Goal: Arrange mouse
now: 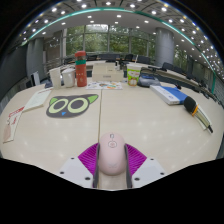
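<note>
A big office room holds a wide white table (150, 120). The gripper (111, 160) squeezes a pink mouse (111, 153) between its two fingers. I think the carrying step is on; next, set it on the owl mat (71, 104) ahead.

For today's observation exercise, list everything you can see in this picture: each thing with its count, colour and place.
mouse: one, pale pink, between the gripper's fingers on the table
table: one, white, under everything
owl mat: one, black and green, beyond the fingers
canister: one, red-orange, far side of the table
cup: one, yellow-white, far side
books: a small stack, blue and white, ahead to the other side
gripper: one, purple pads, fingers either side of the mouse
</note>
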